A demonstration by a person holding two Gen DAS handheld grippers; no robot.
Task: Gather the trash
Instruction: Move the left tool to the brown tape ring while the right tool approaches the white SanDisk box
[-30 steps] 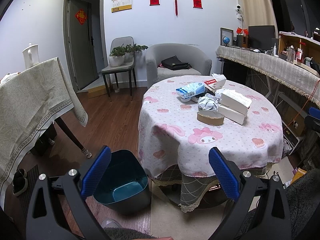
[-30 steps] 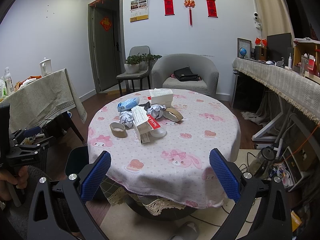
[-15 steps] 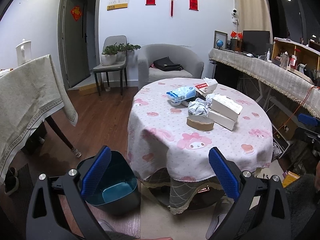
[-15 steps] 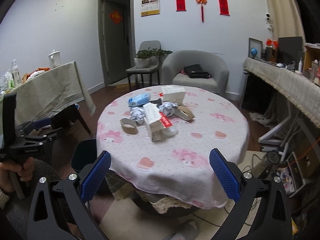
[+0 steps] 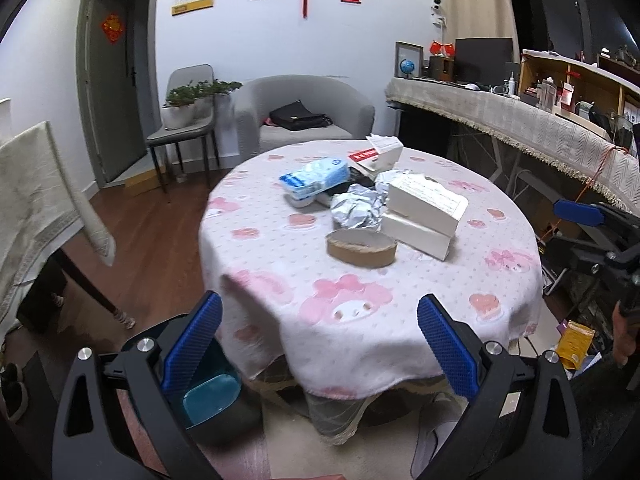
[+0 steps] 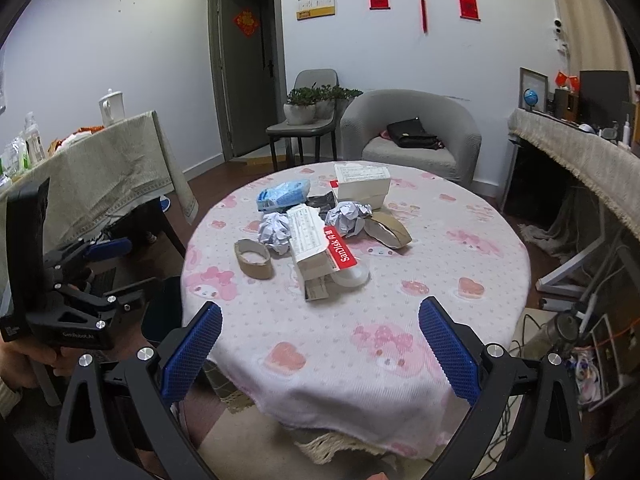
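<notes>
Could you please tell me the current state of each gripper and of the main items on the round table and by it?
left gripper: open, empty, short of the table.
right gripper: open, empty, short of the table.
cardboard tape ring: lying flat on the tablecloth, untouched.
crumpled paper ball: on the table, against the white boxes.
white boxes: stacked, tilted.
blue packet: lying on the table.
bin: on the floor beside the table, open.

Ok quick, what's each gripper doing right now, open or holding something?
Left gripper: open, holding nothing.
Right gripper: open, holding nothing.
</notes>
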